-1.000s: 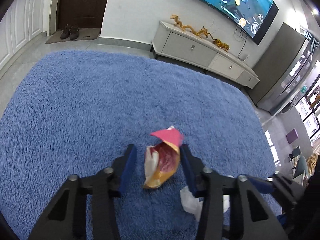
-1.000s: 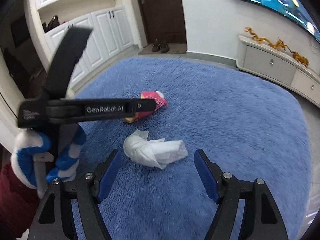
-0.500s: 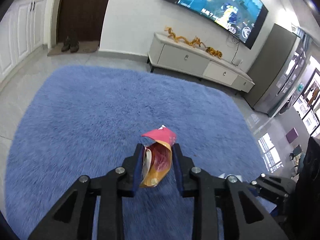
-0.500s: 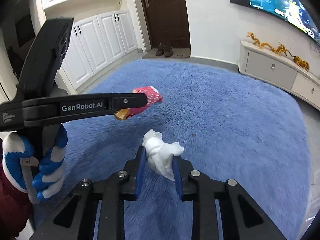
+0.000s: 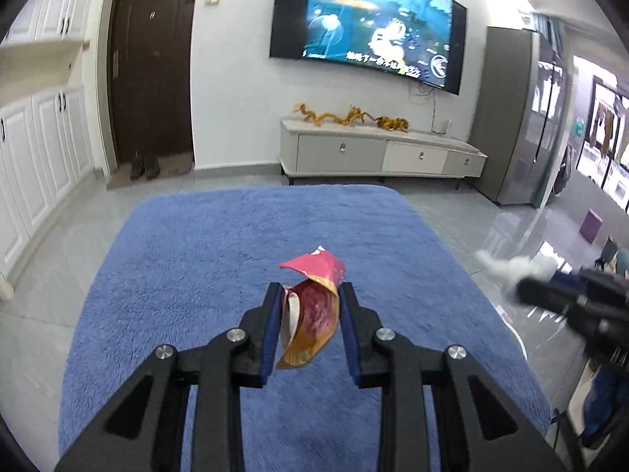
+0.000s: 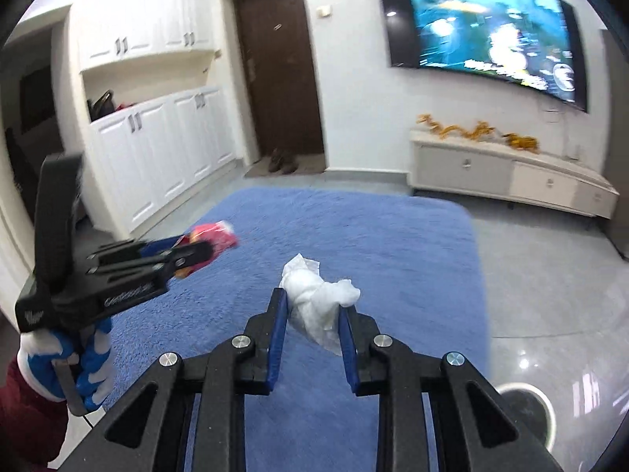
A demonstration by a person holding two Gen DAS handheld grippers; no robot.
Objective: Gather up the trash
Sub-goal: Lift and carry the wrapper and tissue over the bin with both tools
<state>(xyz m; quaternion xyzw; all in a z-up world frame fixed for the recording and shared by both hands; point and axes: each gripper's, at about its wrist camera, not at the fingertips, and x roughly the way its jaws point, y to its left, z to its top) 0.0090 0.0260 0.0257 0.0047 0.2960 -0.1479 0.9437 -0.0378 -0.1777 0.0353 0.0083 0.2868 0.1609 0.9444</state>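
My left gripper (image 5: 310, 295) is shut on a crumpled red and yellow snack wrapper (image 5: 312, 314) and holds it well above the blue rug (image 5: 196, 259). My right gripper (image 6: 312, 301) is shut on a crumpled white tissue (image 6: 318, 306), also lifted above the rug (image 6: 373, 236). The left gripper with the wrapper (image 6: 212, 238) shows blurred at the left of the right wrist view. The right gripper with the tissue (image 5: 511, 265) shows blurred at the right of the left wrist view.
A white TV cabinet (image 5: 377, 155) stands under a wall TV (image 5: 369, 27) beyond the rug. A dark door (image 5: 151, 74) with shoes (image 5: 144, 165) is at the back left, beside white cupboards (image 6: 165, 157). A round dark object (image 6: 526, 413) sits on the grey floor at the right.
Both grippers have risen and tilted up with their trash, from near the rug to well above it. One second ago both were open around the wrapper and tissue; both have closed.
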